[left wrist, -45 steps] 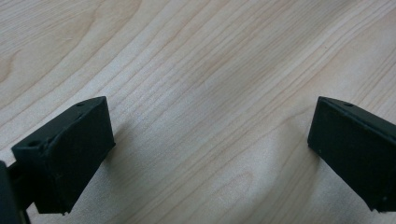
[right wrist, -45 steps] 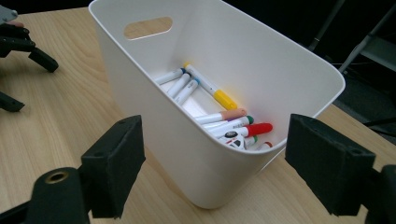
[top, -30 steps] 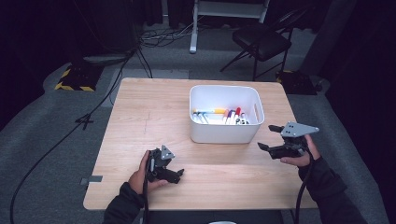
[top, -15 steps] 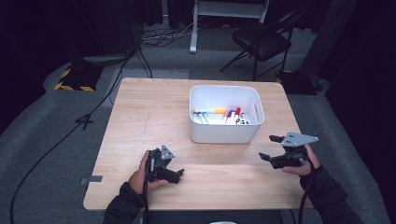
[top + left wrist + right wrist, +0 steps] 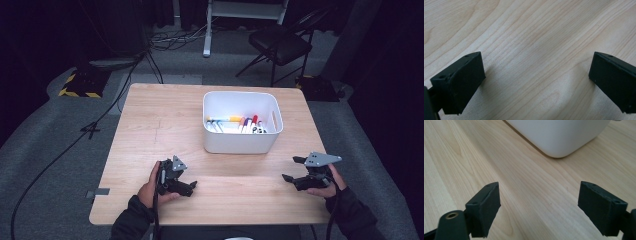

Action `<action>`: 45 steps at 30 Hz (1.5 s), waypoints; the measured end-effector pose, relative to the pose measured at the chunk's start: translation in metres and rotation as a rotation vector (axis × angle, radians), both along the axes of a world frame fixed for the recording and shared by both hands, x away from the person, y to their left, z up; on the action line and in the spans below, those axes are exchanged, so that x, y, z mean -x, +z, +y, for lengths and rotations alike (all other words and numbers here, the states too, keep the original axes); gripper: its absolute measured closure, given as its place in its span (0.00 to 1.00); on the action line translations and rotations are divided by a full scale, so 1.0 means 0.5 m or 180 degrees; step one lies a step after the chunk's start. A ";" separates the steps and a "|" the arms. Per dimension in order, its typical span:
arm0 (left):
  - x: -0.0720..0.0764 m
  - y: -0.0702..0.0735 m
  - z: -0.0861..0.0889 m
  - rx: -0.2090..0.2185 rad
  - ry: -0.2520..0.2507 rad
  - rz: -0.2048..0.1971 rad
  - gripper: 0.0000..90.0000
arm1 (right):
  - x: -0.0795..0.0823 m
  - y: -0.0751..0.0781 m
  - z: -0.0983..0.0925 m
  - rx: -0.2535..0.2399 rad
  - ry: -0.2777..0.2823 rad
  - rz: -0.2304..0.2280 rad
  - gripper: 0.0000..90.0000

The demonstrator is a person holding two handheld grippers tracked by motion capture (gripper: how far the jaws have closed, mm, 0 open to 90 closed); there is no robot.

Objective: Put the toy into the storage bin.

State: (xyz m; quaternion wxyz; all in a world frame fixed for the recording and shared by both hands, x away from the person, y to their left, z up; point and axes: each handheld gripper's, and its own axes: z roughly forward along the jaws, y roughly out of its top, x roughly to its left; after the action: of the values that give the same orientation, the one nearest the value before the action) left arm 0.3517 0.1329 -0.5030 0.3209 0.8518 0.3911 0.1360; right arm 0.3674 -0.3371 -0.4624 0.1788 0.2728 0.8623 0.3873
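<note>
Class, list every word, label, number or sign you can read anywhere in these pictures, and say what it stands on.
No text can be read anywhere.
Coloured markers in the white plastic bin: any print is too small and blurred to read.
Black-and-yellow striped plate on the floor: warning stripes, no words.
Black left gripper, black right gripper, wooden table: no markings.

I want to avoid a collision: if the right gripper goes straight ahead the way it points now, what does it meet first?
Probably the white bin. The right gripper is open over bare table, and the bin's rounded lower corner lies ahead, slightly to one side; depth is unclear.
</note>
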 end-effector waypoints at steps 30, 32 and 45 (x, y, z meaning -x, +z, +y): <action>0.000 0.000 0.000 0.0003 0.0001 0.0003 0.01 | 0.069 -0.082 -0.115 -0.0112 -0.0804 0.0283 0.17; 0.000 0.000 0.000 -0.0005 0.0003 -0.0004 0.01 | 0.068 -0.082 -0.115 -0.0103 -0.0793 0.0281 0.17; 0.000 0.000 0.000 0.0004 0.0001 0.0004 0.01 | 0.067 -0.083 -0.113 -0.0113 -0.0798 0.0284 0.17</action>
State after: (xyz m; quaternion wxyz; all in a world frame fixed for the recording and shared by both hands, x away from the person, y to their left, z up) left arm 0.3517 0.1329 -0.5031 0.3212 0.8516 0.3915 0.1353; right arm 0.3341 -0.3938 -0.5037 0.1824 0.3986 0.8215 0.3646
